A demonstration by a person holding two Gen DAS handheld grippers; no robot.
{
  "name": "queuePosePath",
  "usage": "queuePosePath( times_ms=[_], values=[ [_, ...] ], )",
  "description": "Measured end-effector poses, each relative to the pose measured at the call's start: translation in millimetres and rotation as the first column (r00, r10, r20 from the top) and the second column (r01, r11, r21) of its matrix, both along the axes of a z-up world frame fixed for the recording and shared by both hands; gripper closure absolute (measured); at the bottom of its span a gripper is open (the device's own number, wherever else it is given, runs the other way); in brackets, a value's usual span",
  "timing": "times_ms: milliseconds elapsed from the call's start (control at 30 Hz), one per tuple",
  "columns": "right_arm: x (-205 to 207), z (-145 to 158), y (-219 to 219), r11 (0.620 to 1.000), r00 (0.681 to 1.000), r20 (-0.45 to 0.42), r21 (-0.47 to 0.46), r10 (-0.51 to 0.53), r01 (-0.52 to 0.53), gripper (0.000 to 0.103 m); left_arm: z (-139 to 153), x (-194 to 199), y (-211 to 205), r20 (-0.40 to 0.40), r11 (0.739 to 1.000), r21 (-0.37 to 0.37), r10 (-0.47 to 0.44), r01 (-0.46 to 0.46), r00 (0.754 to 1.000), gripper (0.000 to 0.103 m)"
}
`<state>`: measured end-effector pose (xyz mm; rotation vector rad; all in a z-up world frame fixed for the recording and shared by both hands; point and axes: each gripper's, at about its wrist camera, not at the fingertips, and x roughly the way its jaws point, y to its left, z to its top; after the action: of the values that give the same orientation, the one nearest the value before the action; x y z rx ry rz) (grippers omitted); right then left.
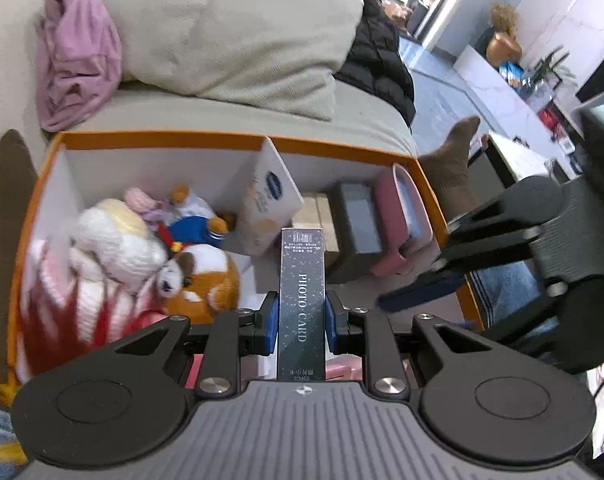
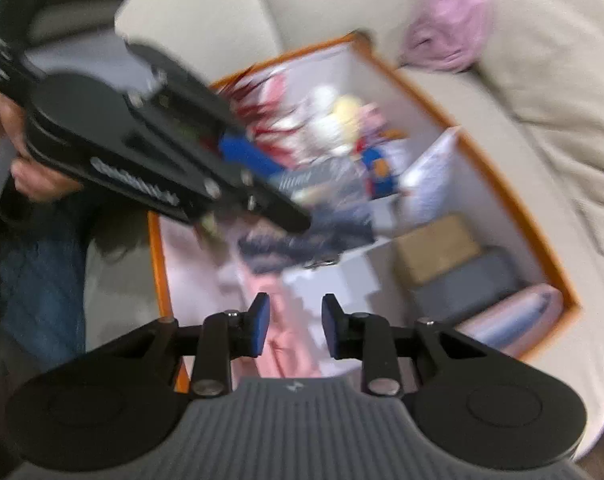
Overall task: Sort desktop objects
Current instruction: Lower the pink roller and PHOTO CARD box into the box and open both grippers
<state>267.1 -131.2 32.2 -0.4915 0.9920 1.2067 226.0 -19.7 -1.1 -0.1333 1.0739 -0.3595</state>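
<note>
A tall dark box printed "PHOTO CARD" (image 1: pixel 302 276) stands upright between the blue pads of my left gripper (image 1: pixel 302 320), which is shut on it. It hangs over the orange-rimmed storage box (image 1: pixel 162 136), near the middle divider. Plush toys (image 1: pixel 118 240) fill the left compartment. My right gripper (image 2: pixel 296 320) is open over the near part of the storage box (image 2: pixel 481 152) with nothing between its fingers; a blurred pink item (image 2: pixel 286 344) lies below it. In the right wrist view the left gripper (image 2: pixel 298 220) crosses from the left, a hand (image 2: pixel 6 120) holding it.
A white carton with a blue logo (image 1: pixel 270 196), a grey box (image 1: pixel 357 224), a pink case (image 1: pixel 401 216) and a brown box (image 2: pixel 437 248) sit in the right compartment. Behind lie a beige cushion (image 1: pixel 230 32), pink cloth (image 1: pixel 78 52) and black jacket (image 1: pixel 381 56). A socked foot (image 1: pixel 457 160) is at the right.
</note>
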Motion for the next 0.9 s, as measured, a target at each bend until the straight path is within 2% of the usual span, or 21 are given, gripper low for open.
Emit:
queuePosePath(
  times_ms=[100,200,300,400,467,567,633,667,700,800,900],
  values=[
    [-9.2,5.7,-23.3,0.998,0.998,0.049,0.036,-0.045,0.043,0.073,-3.0,-0.5,-21.0,0.024,0.992,0.083,-0.101,0.098,0.995,0.077],
    [-12.3,1.8,-38.5,0.994,0.993,0.077,0.069,-0.089,0.084,0.073,-1.7,-0.9,-37.3,0.021,0.976,0.121,-0.186,0.182,0.982,0.077],
    [-16.3,4.9,-47.4,0.99,0.985,0.123,0.087,-0.124,0.113,0.073,0.3,-4.3,-58.5,0.035,0.937,0.18,-0.31,0.299,0.95,0.077],
    [-19.0,7.7,-53.9,0.986,0.977,0.155,0.103,-0.149,0.134,0.073,-1.9,-9.4,-81.0,0.065,0.883,0.271,-0.413,0.383,0.908,0.077],
    [-22.3,8.1,-55.4,0.987,0.972,0.183,0.091,-0.148,0.133,0.073,-4.4,-11.0,-93.1,0.07,0.849,0.304,-0.474,0.433,0.878,0.077],
    [-32.5,4.1,-49.3,0.998,0.954,0.294,0.018,-0.056,0.053,0.073,-7.1,-11.7,-104.8,0.055,0.798,0.319,-0.554,0.511,0.831,0.077],
    [-36.0,1.2,-42.6,0.998,0.931,0.364,-0.054,0.038,-0.019,0.067,-8.4,-13.0,-109.0,0.045,0.767,0.34,-0.592,0.544,0.805,0.077],
    [-36.0,-0.6,-38.8,0.994,0.917,0.388,-0.092,0.088,-0.057,0.061,-8.6,-14.7,-110.2,0.042,0.749,0.357,-0.61,0.559,0.791,0.077],
    [-35.7,-2.3,-36.0,0.988,0.906,0.402,-0.125,0.135,-0.092,0.061,-8.7,-17.0,-111.1,0.04,0.731,0.373,-0.627,0.571,0.778,0.077],
    [-35.2,-8.9,-26.4,0.955,0.861,0.424,-0.214,0.282,-0.207,0.061,-9.3,-20.4,-110.4,0.029,0.701,0.388,-0.658,0.598,0.753,0.077],
    [-37.1,-16.7,-17.9,0.909,0.798,0.442,-0.275,0.409,-0.314,0.062,-7.3,-23.9,-107.0,0.028,0.694,0.365,-0.675,0.621,0.737,0.077]
  ],
)
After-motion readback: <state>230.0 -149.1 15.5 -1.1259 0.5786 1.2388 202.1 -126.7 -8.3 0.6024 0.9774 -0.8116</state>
